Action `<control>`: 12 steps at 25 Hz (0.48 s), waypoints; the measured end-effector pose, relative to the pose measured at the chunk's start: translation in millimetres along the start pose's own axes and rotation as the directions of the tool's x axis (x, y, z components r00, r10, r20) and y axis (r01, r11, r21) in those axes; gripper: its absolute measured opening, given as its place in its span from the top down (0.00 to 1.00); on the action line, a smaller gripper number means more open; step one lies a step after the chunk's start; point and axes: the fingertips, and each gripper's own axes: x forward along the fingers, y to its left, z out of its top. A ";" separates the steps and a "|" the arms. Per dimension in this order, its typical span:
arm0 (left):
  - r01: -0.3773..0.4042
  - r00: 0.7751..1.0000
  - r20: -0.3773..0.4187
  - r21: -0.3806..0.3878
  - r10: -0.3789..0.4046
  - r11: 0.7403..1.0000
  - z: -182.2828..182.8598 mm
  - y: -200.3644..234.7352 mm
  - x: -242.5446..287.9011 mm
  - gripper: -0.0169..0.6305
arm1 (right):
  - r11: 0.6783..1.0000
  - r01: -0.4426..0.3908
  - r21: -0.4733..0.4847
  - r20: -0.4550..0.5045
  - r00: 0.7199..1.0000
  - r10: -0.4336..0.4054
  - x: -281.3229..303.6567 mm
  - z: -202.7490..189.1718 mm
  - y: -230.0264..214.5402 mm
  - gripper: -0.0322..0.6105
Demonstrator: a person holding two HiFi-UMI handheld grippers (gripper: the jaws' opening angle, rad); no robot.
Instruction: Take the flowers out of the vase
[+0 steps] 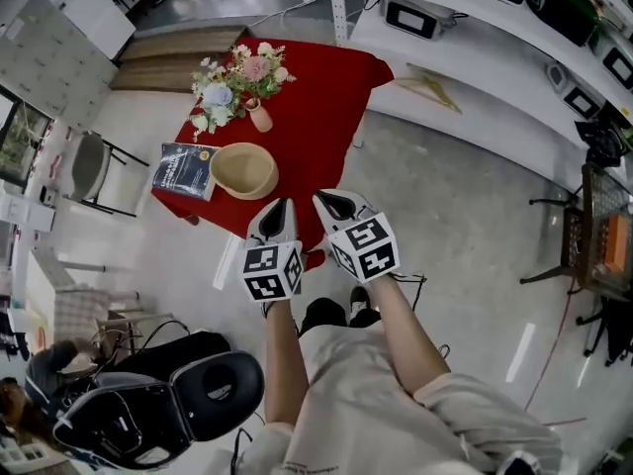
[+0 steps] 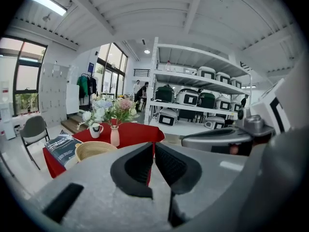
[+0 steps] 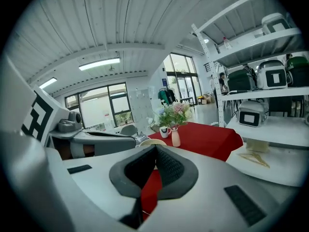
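A bunch of pink, white and blue flowers [image 1: 237, 75] stands upright in a small pale pink vase [image 1: 260, 118] on the red-clothed table [image 1: 316, 107]. The vase [image 2: 115, 135] and flowers [image 2: 112, 109] show far off in the left gripper view, and the vase [image 3: 175, 137] likewise in the right gripper view. My left gripper [image 1: 280, 208] and right gripper [image 1: 334, 203] are held side by side before the table's near edge, well short of the vase. Both are shut with nothing between the jaws, as at the left gripper [image 2: 154, 146] and the right gripper [image 3: 155, 148].
On the table also sit a woven bowl [image 1: 243, 169], a dark book [image 1: 184, 169] and a white mug [image 2: 95, 129]. A grey chair [image 1: 89, 166] stands left of the table. White shelving [image 1: 495, 28] with appliances runs along the right. A black office chair [image 1: 158, 404] is behind me at lower left.
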 end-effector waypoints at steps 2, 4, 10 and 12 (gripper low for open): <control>-0.008 1.000 -0.004 0.004 0.008 1.000 -0.3 3.7 4.0 0.96 | 1.000 -0.003 0.027 0.002 1.000 0.002 5.3 -4.6 -5.0 0.94; -0.017 1.000 -0.006 0.001 0.017 1.000 -1.7 7.8 7.2 0.96 | 0.999 -0.006 0.041 0.006 1.000 0.006 9.3 -7.1 -8.3 0.94; -0.051 0.998 -0.026 -0.012 0.051 0.999 -3.3 28.0 24.9 0.96 | 0.999 -0.031 0.017 0.025 0.999 0.031 27.4 -2.9 -14.6 0.94; -0.060 0.998 -0.034 -0.026 0.059 0.998 -3.2 37.3 35.0 0.96 | 0.999 -0.039 0.010 0.026 0.999 0.039 37.2 -0.3 -19.3 0.94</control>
